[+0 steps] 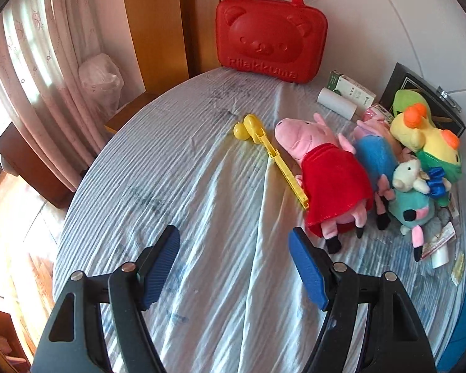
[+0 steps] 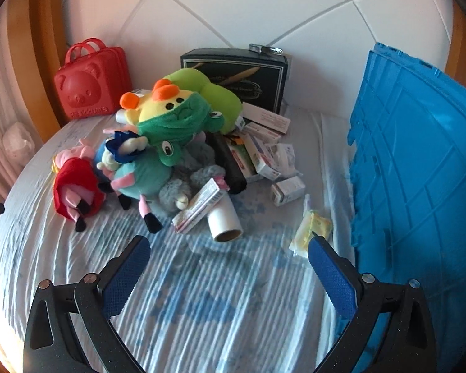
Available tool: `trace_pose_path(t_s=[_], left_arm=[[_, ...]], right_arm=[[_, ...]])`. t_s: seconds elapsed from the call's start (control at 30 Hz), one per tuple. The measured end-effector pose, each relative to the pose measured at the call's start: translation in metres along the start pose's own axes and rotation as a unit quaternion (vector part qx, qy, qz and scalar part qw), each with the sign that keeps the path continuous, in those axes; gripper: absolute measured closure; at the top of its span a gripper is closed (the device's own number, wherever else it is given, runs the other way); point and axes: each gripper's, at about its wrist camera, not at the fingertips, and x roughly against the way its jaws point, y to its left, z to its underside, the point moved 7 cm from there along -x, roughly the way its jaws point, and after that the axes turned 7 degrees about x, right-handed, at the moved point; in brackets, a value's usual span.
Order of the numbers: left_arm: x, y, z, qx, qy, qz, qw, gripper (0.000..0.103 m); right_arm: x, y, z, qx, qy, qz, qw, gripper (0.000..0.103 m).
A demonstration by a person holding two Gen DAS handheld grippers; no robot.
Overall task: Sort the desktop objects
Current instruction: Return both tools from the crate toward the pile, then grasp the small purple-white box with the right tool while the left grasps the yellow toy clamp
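A rumpled pale blue-and-white striped cloth (image 1: 208, 186) covers the table, marked with faint dark smudges and lit in bands of sunlight. Behind the table's far edge rises a white padded wall panel (image 2: 239, 9) with diagonal seams, flanked by wooden frame posts (image 1: 152, 25). To the left hang pink patterned curtains (image 1: 31, 62), with a clear plastic bag (image 1: 101, 77) beside them and wooden floor below.

At the far edge, a red bear-faced case (image 1: 270, 37) stands upright against the wall. A yellow plastic scoop toy (image 1: 273, 155) lies on the cloth, just beside a pink pig plush in a red dress (image 1: 323, 174). More plush toys (image 2: 171, 130) are heaped towards the middle, with a black box (image 2: 236, 74) behind them, small cartons (image 2: 264, 152) scattered to the right and a white paper roll (image 2: 225, 217) at the near side of the heap. A blue plastic crate (image 2: 419, 171) stands at the right edge.

The left gripper (image 1: 234, 264) and right gripper (image 2: 230, 270) hang above bare cloth, jaws wide apart, holding nothing.
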Motion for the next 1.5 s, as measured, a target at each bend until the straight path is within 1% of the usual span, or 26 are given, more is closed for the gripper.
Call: trace_pose_path(t_s=[0.07, 0.27, 0.33, 0.43, 0.5, 0.57, 0.63, 0.67, 0.7, 0.8, 0.83, 0.9, 0.97, 1.03, 1.07, 1.1, 1.23, 1.27, 1.3, 1.43, 1.5], left_arm=[[-0.022, 0.001, -0.018, -0.002, 0.008, 0.004, 1.0000, 0.031], [-0.089, -0.006, -0.072, -0.010, 0.033, 0.020, 0.9992, 0.031], [-0.110, -0.013, -0.083, -0.015, 0.042, 0.021, 0.9988, 0.031], [-0.140, -0.026, -0.097, -0.020, 0.054, 0.027, 0.9980, 0.031], [-0.156, -0.032, -0.104, -0.023, 0.057, 0.030, 0.9977, 0.031], [-0.174, -0.038, -0.108, -0.030, 0.064, 0.028, 0.9971, 0.031], [-0.189, -0.041, -0.111, -0.037, 0.067, 0.024, 0.9968, 0.031], [-0.195, -0.040, -0.113, -0.040, 0.065, 0.021, 0.9969, 0.031], [-0.203, -0.040, -0.115, -0.048, 0.064, 0.012, 0.9968, 0.032], [-0.221, -0.036, -0.117, -0.062, 0.073, 0.007, 0.9954, 0.034], [-0.225, -0.034, -0.118, -0.065, 0.073, 0.003, 0.9952, 0.036], [-0.228, -0.032, -0.122, -0.079, 0.066, -0.007, 0.9947, 0.036], [-0.229, -0.031, -0.125, -0.086, 0.061, -0.005, 0.9944, 0.037], [-0.229, -0.031, -0.125, -0.089, 0.061, -0.002, 0.9942, 0.037], [-0.227, -0.031, -0.124, -0.092, 0.059, -0.006, 0.9939, 0.038], [-0.225, -0.031, -0.121, -0.098, 0.057, -0.010, 0.9935, 0.038], [-0.219, -0.031, -0.113, -0.110, 0.061, -0.004, 0.9921, 0.038], [-0.214, -0.031, -0.109, -0.112, 0.059, 0.002, 0.9919, 0.039], [-0.211, -0.031, -0.108, -0.113, 0.055, 0.006, 0.9920, 0.039], [-0.188, -0.029, -0.113, -0.100, 0.030, 0.025, 0.9942, 0.039], [-0.172, -0.028, -0.119, -0.101, 0.011, 0.025, 0.9946, 0.040]], right_arm=[[-0.017, -0.003, 0.000, -0.023, 0.010, 0.000, 1.000, 0.000], [-0.064, -0.008, 0.001, -0.074, 0.057, 0.025, 0.995, 0.000], [-0.077, -0.007, 0.000, -0.091, 0.070, 0.033, 0.993, 0.000], [-0.092, -0.002, -0.005, -0.100, 0.084, 0.038, 0.991, 0.001], [-0.102, 0.001, -0.009, -0.103, 0.092, 0.039, 0.990, 0.007], [-0.114, 0.003, -0.014, -0.112, 0.098, 0.037, 0.988, 0.011], [-0.124, 0.006, -0.018, -0.119, 0.106, 0.034, 0.987, 0.019], [-0.128, 0.008, -0.019, -0.120, 0.109, 0.032, 0.986, 0.026], [-0.132, 0.011, -0.020, -0.121, 0.111, 0.028, 0.986, 0.030], [-0.143, 0.020, -0.021, -0.118, 0.120, 0.020, 0.986, 0.032], [-0.147, 0.021, -0.021, -0.120, 0.122, 0.020, 0.985, 0.032], [-0.151, 0.020, -0.020, -0.125, 0.125, 0.026, 0.984, 0.032], [-0.155, 0.017, -0.020, -0.131, 0.129, 0.027, 0.983, 0.033], [-0.160, 0.015, -0.021, -0.138, 0.132, 0.023, 0.981, 0.038], [-0.162, 0.015, -0.022, -0.141, 0.132, 0.018, 0.981, 0.045], [-0.163, 0.014, -0.024, -0.141, 0.130, 0.021, 0.981, 0.047], [-0.170, 0.016, -0.030, -0.133, 0.126, 0.022, 0.983, 0.049], [-0.171, 0.016, -0.031, -0.129, 0.126, 0.024, 0.983, 0.053], [-0.171, 0.017, -0.032, -0.125, 0.125, 0.025, 0.984, 0.057], [-0.169, 0.019, -0.034, -0.112, 0.117, 0.026, 0.986, 0.061], [-0.164, 0.018, -0.034, -0.120, 0.112, 0.018, 0.986, 0.064]])
